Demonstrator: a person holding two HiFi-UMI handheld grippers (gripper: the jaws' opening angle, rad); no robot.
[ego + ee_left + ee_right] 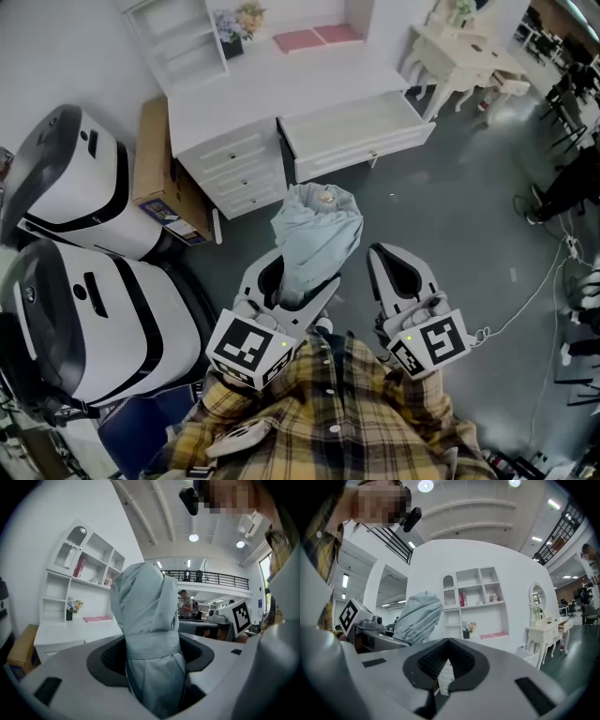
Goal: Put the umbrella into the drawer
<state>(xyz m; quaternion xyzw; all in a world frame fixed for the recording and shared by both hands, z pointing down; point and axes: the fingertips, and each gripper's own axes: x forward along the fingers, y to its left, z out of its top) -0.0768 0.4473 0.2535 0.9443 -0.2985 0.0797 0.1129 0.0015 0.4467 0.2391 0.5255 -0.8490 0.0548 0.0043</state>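
Left hand-held gripper grips my folded umbrella, held well short of the desk's open drawer. My right hand-held gripper is closed and empty. Carrying and placing remain.

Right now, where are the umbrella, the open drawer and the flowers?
umbrella point(317, 246), head view, middle of its fabric
open drawer point(366, 152), head view, its front panel
flowers point(239, 21), head view, the blossoms

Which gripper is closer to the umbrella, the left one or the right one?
Left. The left gripper is clamped around the umbrella, holding it up. The right gripper sits just beside the umbrella, shut and empty.
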